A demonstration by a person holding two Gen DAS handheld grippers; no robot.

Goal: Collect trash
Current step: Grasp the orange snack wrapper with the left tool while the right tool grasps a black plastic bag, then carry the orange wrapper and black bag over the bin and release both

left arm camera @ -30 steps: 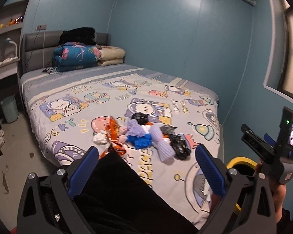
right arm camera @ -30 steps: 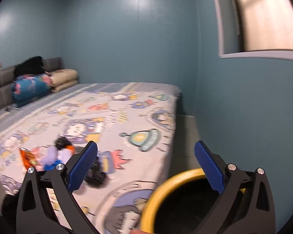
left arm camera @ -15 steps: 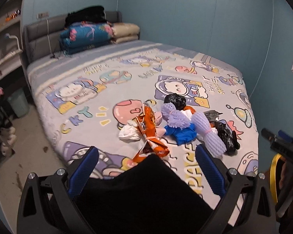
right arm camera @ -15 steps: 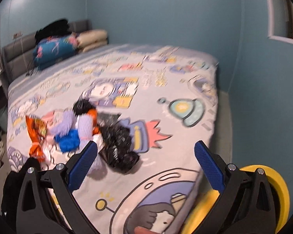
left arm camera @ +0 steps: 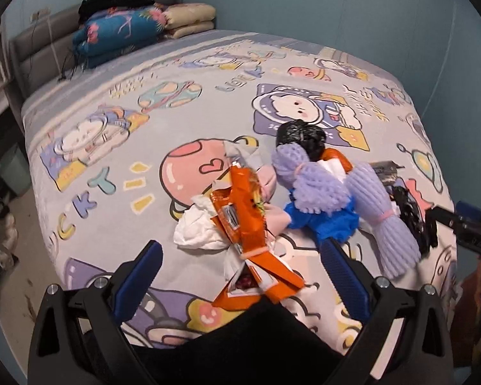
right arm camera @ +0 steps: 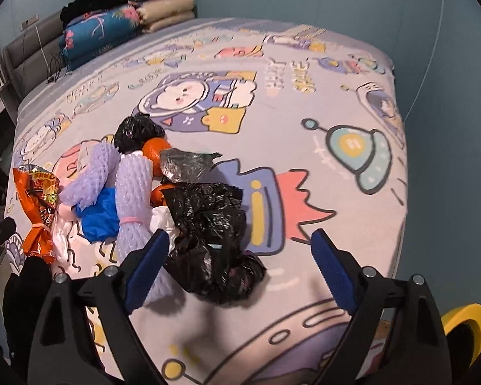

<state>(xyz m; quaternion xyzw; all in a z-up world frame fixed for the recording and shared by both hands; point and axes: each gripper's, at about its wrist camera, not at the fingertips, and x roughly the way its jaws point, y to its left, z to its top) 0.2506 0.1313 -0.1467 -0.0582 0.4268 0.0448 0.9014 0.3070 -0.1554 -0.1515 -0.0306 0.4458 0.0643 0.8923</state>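
The right hand-held gripper (right arm camera: 239, 268) is hanging over the near edge of the bed (right arm camera: 352, 192), its jaws narrowing from wide but not yet pressing on anything, with the crumpled black plastic bag (right arm camera: 213, 240) lying between and just beyond its blue pads. The left hand-held gripper (left arm camera: 240, 284) is standing released and empty over the same near edge, framing the orange snack wrapper (left arm camera: 247, 224), with a white tissue (left arm camera: 197, 231) touching the wrapper's left side. Beyond them the trash is sitting in one heap near the bed's near edge: two purple foam nets (left arm camera: 317, 186), a blue scrap (left arm camera: 330, 224), a small black bag (left arm camera: 301, 138) and an orange fruit (right arm camera: 155, 154). A yellow-rimmed bin (right arm camera: 461, 324) is showing past the bed's near right corner. The step in hand looks like reaching for the first pickups; next, each gripper likely needs to settle lower onto its piece and clamp the thin, slippery film before lifting toward the bin.
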